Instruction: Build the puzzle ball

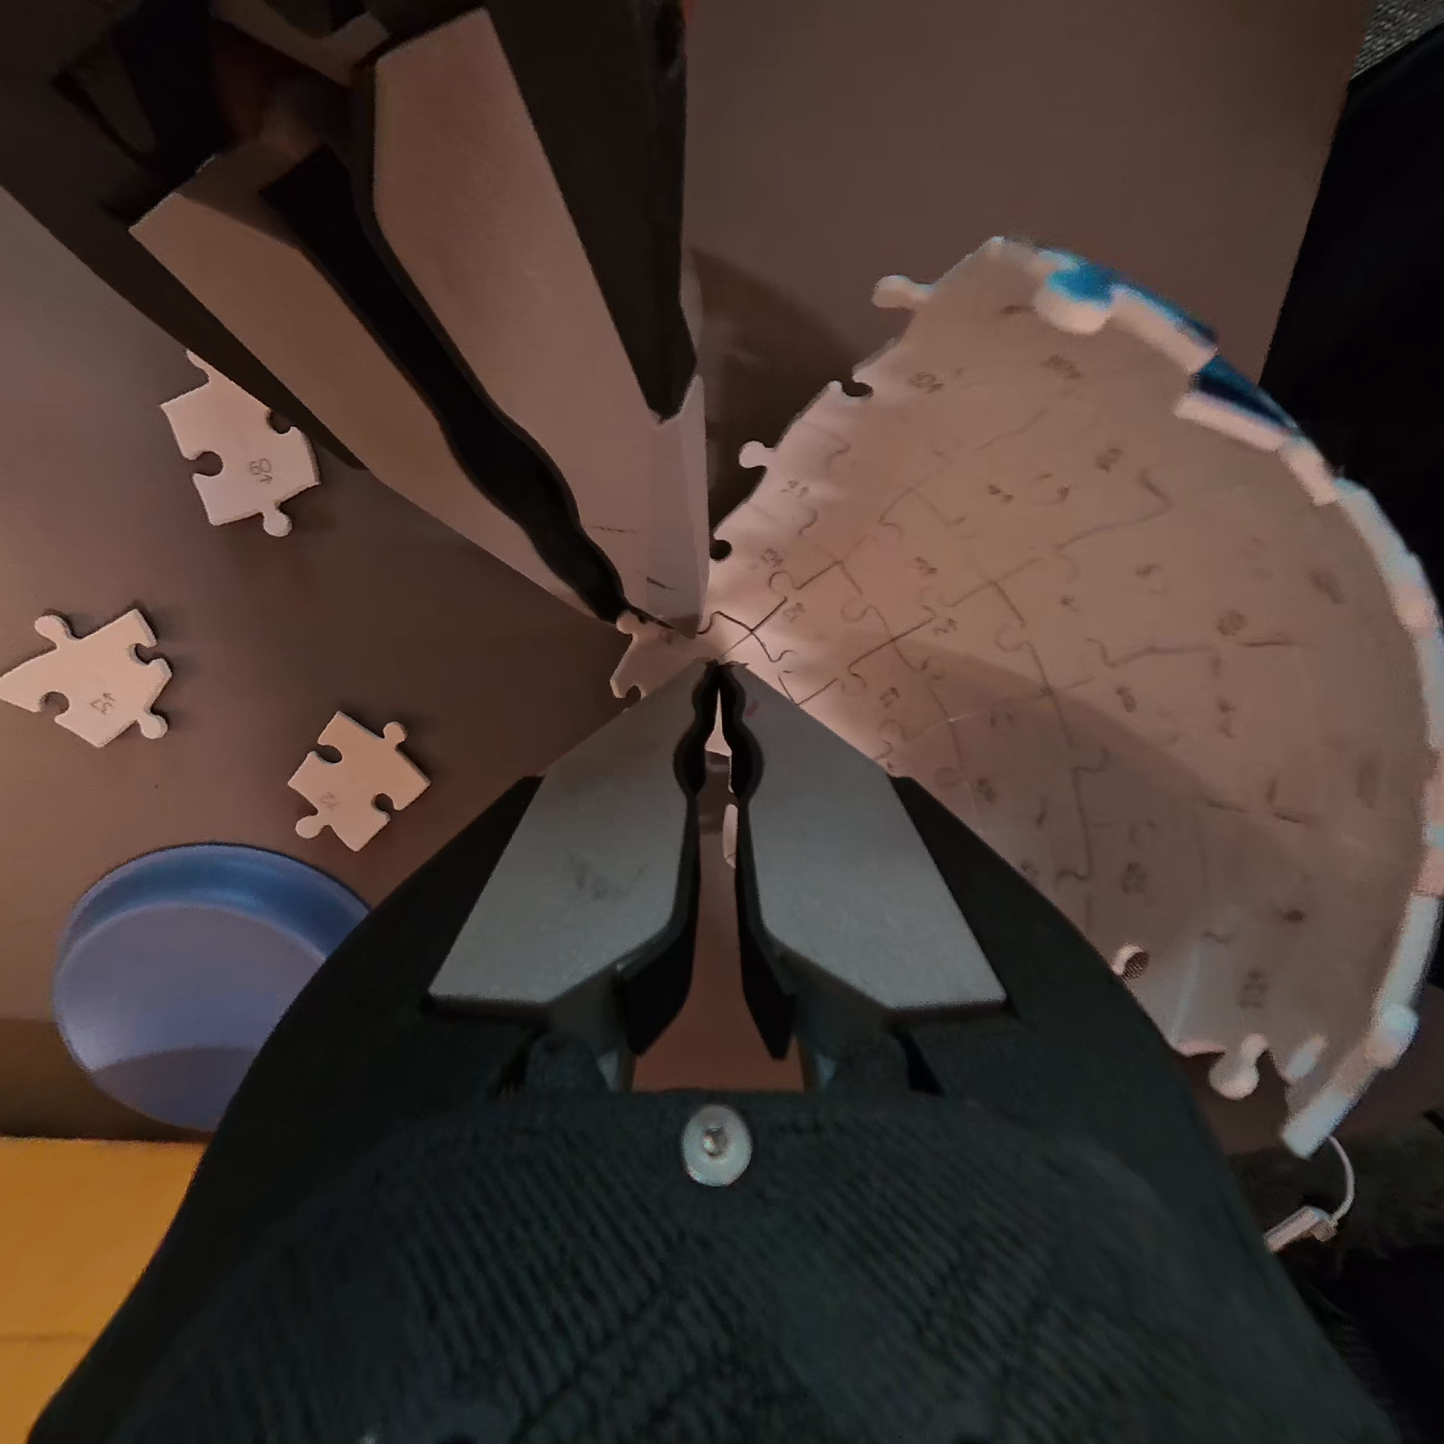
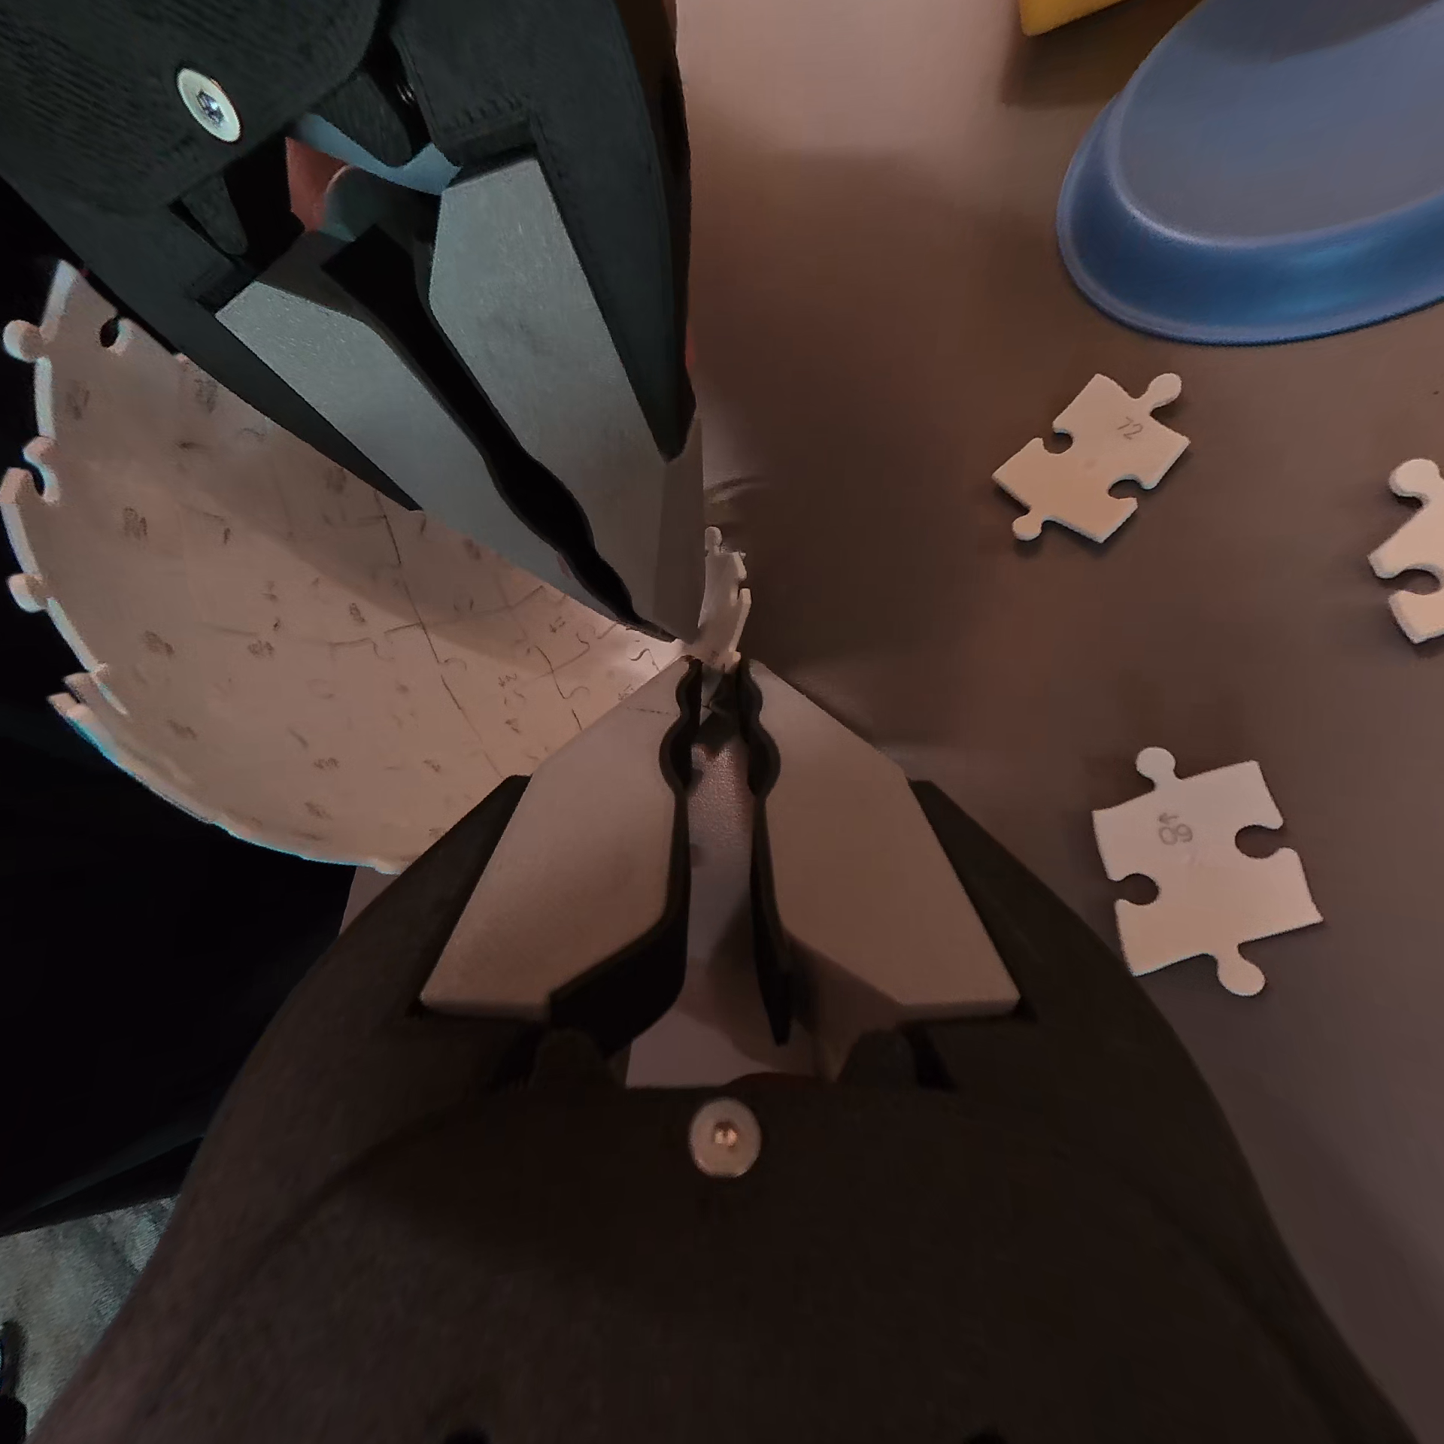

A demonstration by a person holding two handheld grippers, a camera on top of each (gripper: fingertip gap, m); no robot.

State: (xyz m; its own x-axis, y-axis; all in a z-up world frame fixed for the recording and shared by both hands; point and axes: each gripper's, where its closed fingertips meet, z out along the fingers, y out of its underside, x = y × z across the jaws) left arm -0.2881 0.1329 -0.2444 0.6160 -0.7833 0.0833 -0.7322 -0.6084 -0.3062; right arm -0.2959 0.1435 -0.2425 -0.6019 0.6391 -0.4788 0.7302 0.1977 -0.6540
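Above the counter (image 1: 938,156), our left tongs (image 1: 715,680) clamp the half-built shell (image 1: 1094,625); right tongs (image 2: 719,672) pinch a piece (image 2: 723,594) at its rim; three loose pieces (image 1: 359,781) remain.

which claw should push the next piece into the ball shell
Right. The right claw is shut on a loose puzzle piece at the edge of the half-built puzzle ball. The left claw is shut on the shell's rim, steadying it.

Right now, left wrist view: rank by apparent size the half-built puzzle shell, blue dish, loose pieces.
1. half-built puzzle shell, largest, though nearer the camera.
2. blue dish, partly hidden.
3. loose pieces, alike; unranked.
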